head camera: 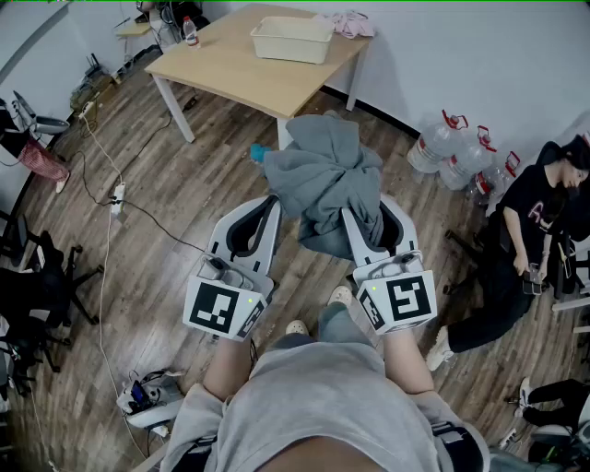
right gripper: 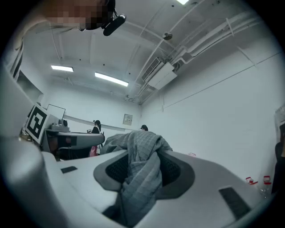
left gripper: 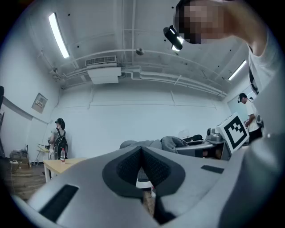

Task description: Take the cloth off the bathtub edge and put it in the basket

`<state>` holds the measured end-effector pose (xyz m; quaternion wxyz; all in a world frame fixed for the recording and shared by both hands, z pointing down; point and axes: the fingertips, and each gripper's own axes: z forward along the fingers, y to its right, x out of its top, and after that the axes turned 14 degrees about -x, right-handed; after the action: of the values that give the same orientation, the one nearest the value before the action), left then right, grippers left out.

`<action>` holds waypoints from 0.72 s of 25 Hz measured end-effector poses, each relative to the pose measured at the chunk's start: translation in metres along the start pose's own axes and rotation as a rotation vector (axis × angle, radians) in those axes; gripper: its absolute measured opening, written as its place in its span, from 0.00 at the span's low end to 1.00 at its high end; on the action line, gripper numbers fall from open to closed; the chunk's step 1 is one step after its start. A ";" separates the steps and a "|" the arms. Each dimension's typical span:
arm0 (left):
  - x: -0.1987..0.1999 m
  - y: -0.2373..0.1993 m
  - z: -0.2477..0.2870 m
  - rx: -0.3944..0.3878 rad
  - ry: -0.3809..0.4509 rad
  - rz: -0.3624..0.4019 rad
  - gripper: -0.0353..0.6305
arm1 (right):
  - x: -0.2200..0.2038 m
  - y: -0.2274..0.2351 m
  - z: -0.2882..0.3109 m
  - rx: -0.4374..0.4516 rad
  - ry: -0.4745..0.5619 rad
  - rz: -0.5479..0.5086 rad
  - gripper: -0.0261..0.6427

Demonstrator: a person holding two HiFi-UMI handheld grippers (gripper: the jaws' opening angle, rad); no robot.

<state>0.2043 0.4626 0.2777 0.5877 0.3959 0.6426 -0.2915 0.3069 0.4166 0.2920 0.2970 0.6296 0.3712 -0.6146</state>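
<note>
A grey cloth (head camera: 323, 180) hangs bunched from my right gripper (head camera: 367, 214), whose jaws are shut on it; the right gripper view shows the cloth (right gripper: 140, 173) pinched between the dark pads and spilling down over them. My left gripper (head camera: 274, 203) is beside it on the left, with its pads (left gripper: 156, 169) met at the tip and nothing between them. The cloth's edge lies close to its tip. A cream basket (head camera: 293, 39) stands on the wooden table (head camera: 240, 74) ahead. No bathtub is in view.
A pink cloth (head camera: 350, 23) lies beside the basket, and a small bottle (head camera: 189, 32) stands at the table's far left. Large water jugs (head camera: 452, 147) and a seated person (head camera: 535, 217) are at the right. A power strip (head camera: 117, 194) with cables lies on the wooden floor at left.
</note>
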 end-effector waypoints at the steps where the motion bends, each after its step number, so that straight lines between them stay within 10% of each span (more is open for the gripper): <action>1: 0.001 0.000 0.000 -0.002 0.002 0.000 0.05 | 0.000 -0.001 0.000 -0.001 0.002 0.000 0.27; 18: -0.005 -0.008 0.008 -0.006 0.006 -0.013 0.05 | -0.004 -0.001 0.007 -0.006 0.006 0.004 0.27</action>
<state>0.2013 0.4509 0.2811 0.5852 0.3909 0.6476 -0.2921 0.3025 0.4105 0.2958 0.2993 0.6312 0.3726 -0.6109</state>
